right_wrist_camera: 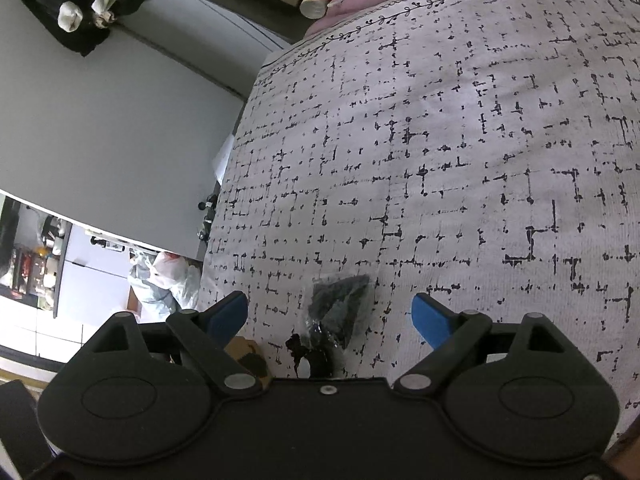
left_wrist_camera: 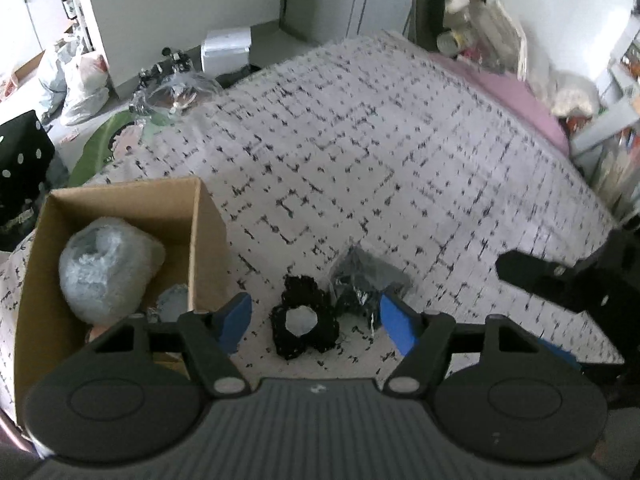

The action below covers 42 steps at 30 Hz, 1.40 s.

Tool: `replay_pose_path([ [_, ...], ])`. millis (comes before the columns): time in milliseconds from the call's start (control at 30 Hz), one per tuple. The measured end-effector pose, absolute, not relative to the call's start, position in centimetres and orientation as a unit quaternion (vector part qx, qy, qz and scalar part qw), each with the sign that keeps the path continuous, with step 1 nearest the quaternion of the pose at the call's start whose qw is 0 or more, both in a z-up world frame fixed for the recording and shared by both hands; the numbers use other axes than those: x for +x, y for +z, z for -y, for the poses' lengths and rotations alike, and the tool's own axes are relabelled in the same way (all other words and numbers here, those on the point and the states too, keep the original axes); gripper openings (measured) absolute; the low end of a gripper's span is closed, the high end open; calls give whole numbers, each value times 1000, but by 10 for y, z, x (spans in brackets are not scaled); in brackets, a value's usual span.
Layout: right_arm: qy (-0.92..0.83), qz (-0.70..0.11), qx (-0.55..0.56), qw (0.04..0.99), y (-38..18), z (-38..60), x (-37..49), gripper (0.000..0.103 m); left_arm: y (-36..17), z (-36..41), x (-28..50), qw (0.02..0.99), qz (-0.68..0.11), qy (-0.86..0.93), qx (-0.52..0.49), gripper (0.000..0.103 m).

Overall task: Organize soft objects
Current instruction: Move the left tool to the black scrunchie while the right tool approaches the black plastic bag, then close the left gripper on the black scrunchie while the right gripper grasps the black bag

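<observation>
A black scrunchie [left_wrist_camera: 304, 328] lies on the patterned bedspread [left_wrist_camera: 360, 152], between the blue fingertips of my open left gripper [left_wrist_camera: 316, 320]. A dark item in a clear plastic bag [left_wrist_camera: 362, 280] lies just right of it, touching it. A cardboard box [left_wrist_camera: 120, 248] stands at the left and holds a roll of bubble wrap [left_wrist_camera: 108, 268]. My right gripper [right_wrist_camera: 332, 316] is open and empty, with the bagged dark item [right_wrist_camera: 340, 308] between its fingertips. The scrunchie's edge [right_wrist_camera: 308, 354] shows at that gripper's base. The right gripper also shows in the left wrist view [left_wrist_camera: 560, 280].
A pink pillow [left_wrist_camera: 516, 96] lies at the bed's far right edge, with bottles and clutter behind it. Plastic bags [left_wrist_camera: 80, 80] and a white box [left_wrist_camera: 226, 50] sit on the floor beyond the bed's left side. The grey wall [right_wrist_camera: 100, 120] runs left of the bed.
</observation>
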State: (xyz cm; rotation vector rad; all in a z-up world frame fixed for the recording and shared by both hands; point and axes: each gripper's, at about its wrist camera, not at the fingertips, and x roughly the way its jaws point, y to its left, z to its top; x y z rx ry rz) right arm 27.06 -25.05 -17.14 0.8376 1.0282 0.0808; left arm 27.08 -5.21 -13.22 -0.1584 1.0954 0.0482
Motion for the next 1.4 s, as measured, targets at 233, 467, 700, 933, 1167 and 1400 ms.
replay_pose_path([
  [233, 20, -481, 393, 783, -181, 254, 273, 89, -158, 65, 280, 834, -550, 26, -39, 55],
  [467, 12, -482, 400, 779, -186, 257, 276, 89, -179, 78, 293, 817, -575, 29, 13, 50],
  [700, 12, -492, 401, 773, -200, 258, 281, 86, -198, 79, 307, 803, -594, 37, 27, 50],
  [933, 28, -508, 416, 754, -221, 242, 290, 70, -208, 74, 313, 796, -605, 36, 15, 50],
  [1167, 32, -520, 410, 749, -232, 228, 296, 69, -219, 73, 319, 788, -615, 24, 16, 51],
  [1400, 51, -525, 402, 748, -241, 211, 304, 69, -223, 65, 323, 787, -618, 1, -2, 38],
])
